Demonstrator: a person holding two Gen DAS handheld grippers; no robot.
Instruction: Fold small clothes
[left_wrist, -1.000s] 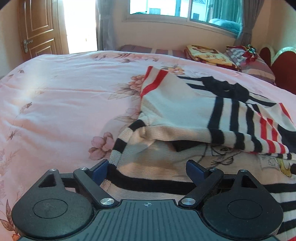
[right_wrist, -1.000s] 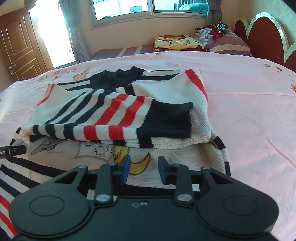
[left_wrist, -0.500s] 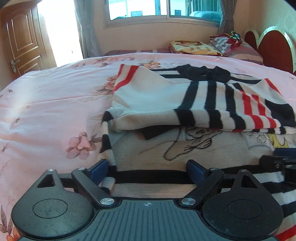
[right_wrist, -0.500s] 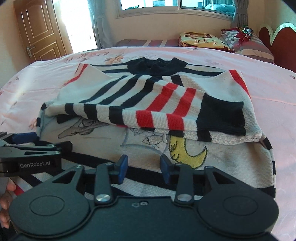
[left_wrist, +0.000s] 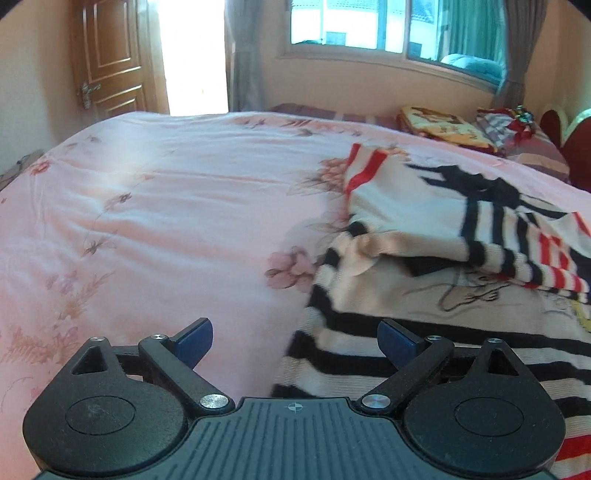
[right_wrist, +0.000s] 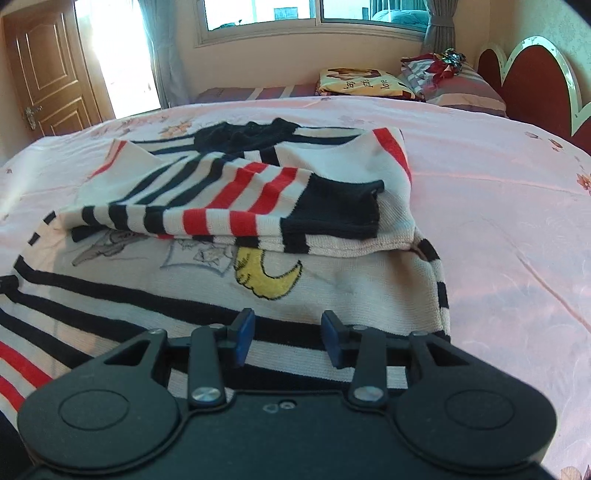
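We find the cream knitted sweater with black and red stripes (right_wrist: 229, 206) lying on the pink floral bedspread (left_wrist: 166, 221), its upper part folded over the lower — a yellow moon motif (right_wrist: 267, 277) shows below the fold. Our left gripper (left_wrist: 295, 338) is spread wide and holds nothing; it straddles the sweater's left edge. Our right gripper (right_wrist: 286, 334) is partly open — empty, poised over the striped hem (right_wrist: 288, 354). Pillows (right_wrist: 454, 83) lie beside the red headboard (right_wrist: 535, 77).
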